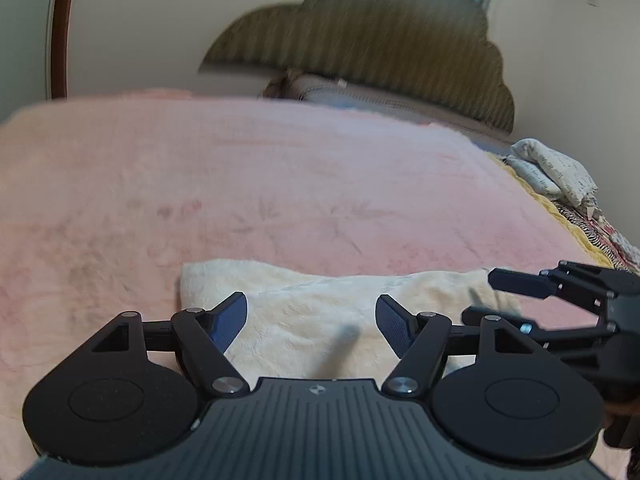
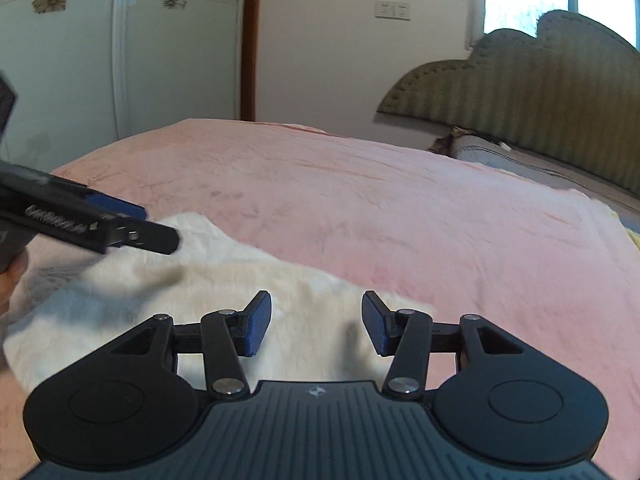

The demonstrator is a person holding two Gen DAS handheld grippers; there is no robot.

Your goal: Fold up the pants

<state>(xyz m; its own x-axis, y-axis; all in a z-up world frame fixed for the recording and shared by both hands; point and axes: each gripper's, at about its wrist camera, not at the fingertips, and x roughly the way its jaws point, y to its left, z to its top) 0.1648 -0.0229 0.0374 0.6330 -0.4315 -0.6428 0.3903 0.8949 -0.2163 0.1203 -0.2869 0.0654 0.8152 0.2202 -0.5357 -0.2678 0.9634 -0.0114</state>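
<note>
The pants (image 1: pixel 320 304) are cream, fluffy and lie folded in a flat bundle on the pink blanket (image 1: pixel 240 184); they also show in the right wrist view (image 2: pixel 240 280). My left gripper (image 1: pixel 311 312) is open and empty just above the bundle's near edge. My right gripper (image 2: pixel 316 316) is open and empty above the bundle's right part. The right gripper shows at the right edge of the left wrist view (image 1: pixel 492 296), over the bundle's right end. The left gripper shows at the left of the right wrist view (image 2: pixel 160 228), over the bundle's far left corner.
The pink blanket (image 2: pixel 400 208) covers a bed with an olive padded headboard (image 1: pixel 360 40) at the back. A grey pillow (image 1: pixel 360 96) lies under the headboard. A white printed cloth (image 1: pixel 552 172) and patterned bedding lie at the bed's right edge.
</note>
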